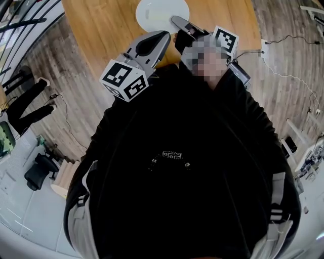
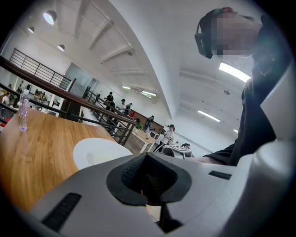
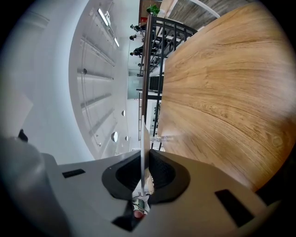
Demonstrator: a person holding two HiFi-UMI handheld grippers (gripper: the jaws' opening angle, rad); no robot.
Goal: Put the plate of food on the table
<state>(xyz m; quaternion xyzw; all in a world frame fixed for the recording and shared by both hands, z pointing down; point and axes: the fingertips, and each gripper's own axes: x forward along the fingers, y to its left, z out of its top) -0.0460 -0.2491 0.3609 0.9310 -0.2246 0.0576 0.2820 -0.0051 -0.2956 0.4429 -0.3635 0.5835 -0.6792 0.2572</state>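
The right gripper [image 3: 144, 162] is clamping its jaws on the rim of the white plate [image 1: 157, 12], which is sitting on the wooden table [image 1: 101, 25] directly ahead. The left gripper [image 2: 147, 178] is holding its jaws together on nothing, with the plate ahead-left. A dark railing [image 2: 69, 99] is running beyond the table.

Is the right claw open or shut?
Shut. The right gripper pinches the thin rim of the white plate between its pads, seen edge-on.
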